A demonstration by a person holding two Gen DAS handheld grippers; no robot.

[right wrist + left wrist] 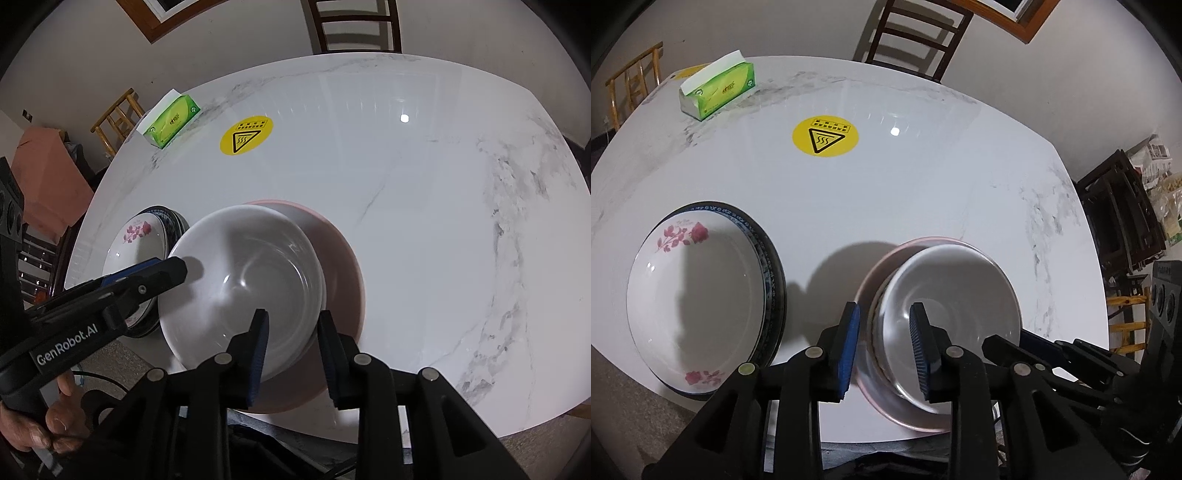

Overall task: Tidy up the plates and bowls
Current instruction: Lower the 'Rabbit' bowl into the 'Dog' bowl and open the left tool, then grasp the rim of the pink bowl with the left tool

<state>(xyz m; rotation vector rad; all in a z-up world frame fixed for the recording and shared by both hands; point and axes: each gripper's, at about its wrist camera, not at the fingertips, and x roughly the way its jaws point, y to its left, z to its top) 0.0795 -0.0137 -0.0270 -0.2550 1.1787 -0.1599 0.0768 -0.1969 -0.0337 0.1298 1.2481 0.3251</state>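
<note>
Both tools (pixel 884 325) (pixel 291 328) straddle opposite walls of the white bowl (pixel 243 266).

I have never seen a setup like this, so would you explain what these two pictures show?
There is no robot here. A person's hand holds a handheld gripper, one in each hand, and each has a camera looking along its two fingers. One picture is from the left gripper, the other from the right gripper. On the round white table are a tissue box, a yellow sticker, a flowered dish on a dark-rimmed plate, and a white bowl over a pink plate. Both grippers straddle the white bowl's rim, but their pads do not appear to press on it.
</note>
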